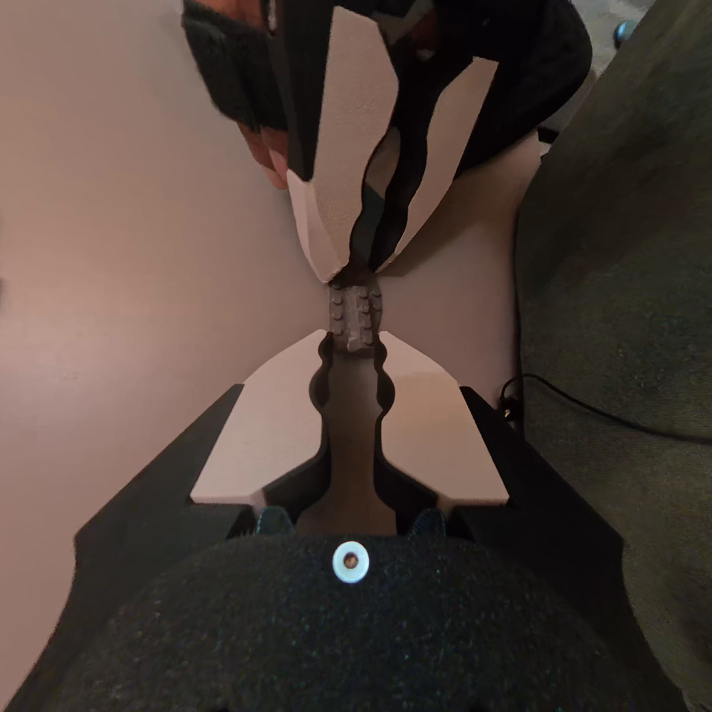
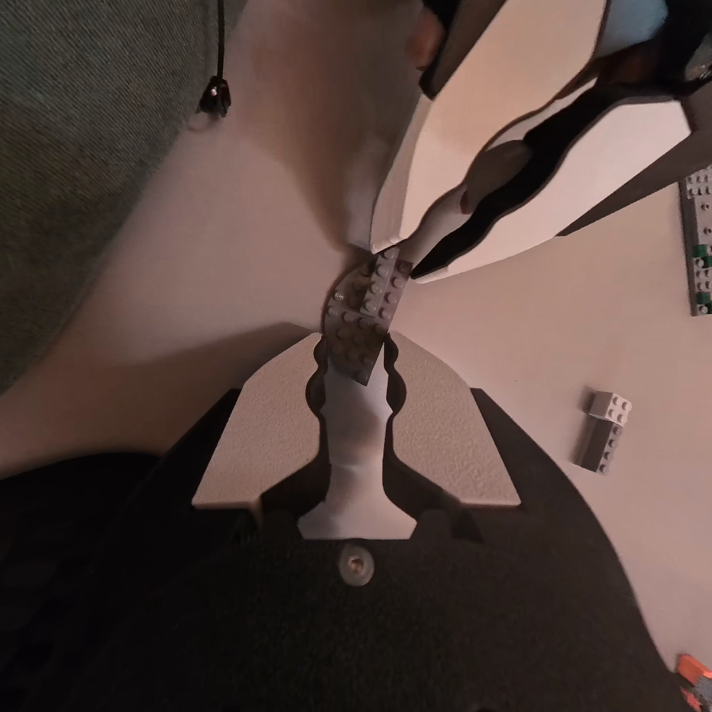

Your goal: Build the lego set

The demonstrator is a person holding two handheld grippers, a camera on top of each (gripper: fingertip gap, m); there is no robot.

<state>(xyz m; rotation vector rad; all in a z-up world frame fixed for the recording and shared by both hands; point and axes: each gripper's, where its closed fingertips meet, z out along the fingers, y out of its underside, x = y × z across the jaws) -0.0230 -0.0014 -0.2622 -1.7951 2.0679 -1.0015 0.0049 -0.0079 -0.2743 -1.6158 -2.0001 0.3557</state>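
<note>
A small grey lego assembly [image 1: 354, 314] of stacked studded plates is held between both grippers above the white table [image 1: 115, 269]. My left gripper [image 1: 351, 339] is shut on its near end in the left wrist view. My right gripper [image 1: 356, 273] comes in from the top, shut on the far end. In the right wrist view the assembly [image 2: 366, 308] shows a lighter narrow plate on top of darker plates. My right gripper [image 2: 352, 343] clamps the dark plate end, and the left gripper [image 2: 400, 262] clamps the other end from the upper right.
A short grey brick stack [image 2: 605, 431] lies on the table to the right. A long grey plate with green pieces [image 2: 699, 246] lies at the right edge. A black cable [image 2: 215, 96] and grey-green fabric [image 2: 77, 154] border the table. An orange object [image 2: 693, 670] is bottom right.
</note>
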